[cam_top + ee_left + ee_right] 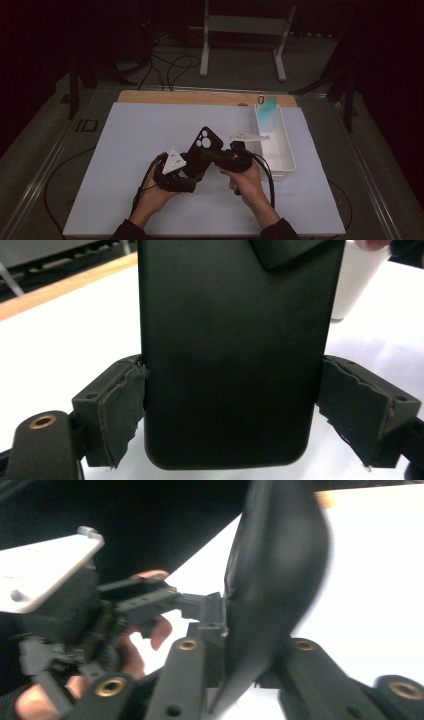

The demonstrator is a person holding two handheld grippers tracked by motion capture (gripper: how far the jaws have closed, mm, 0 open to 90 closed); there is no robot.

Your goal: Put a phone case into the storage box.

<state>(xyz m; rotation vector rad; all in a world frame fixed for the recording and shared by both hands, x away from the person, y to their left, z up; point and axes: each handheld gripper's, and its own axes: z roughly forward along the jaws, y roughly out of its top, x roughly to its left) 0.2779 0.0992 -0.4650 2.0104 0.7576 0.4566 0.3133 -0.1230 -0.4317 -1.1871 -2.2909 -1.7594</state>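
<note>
A black phone case [204, 145] with its camera cutout at the top is held up over the white mat between my two grippers. My left gripper [194, 167] is shut on its lower part across the width. In the left gripper view both pads [125, 410] press the long edges of the case [230, 340]. My right gripper [209, 156] comes in from the right and is shut on the case's side edge. In the right gripper view the thin case [275, 580] is pinched between my right gripper's [245, 665] jaws, and the other hand's gripper [60, 605] shows at the left.
A white bin [289, 150] stands on the right of the white mat [125, 150], with a teal item [268, 111] leaning at its far end. A wooden table edge [200, 97] runs behind the mat. Cables and a metal stand [245, 30] lie beyond.
</note>
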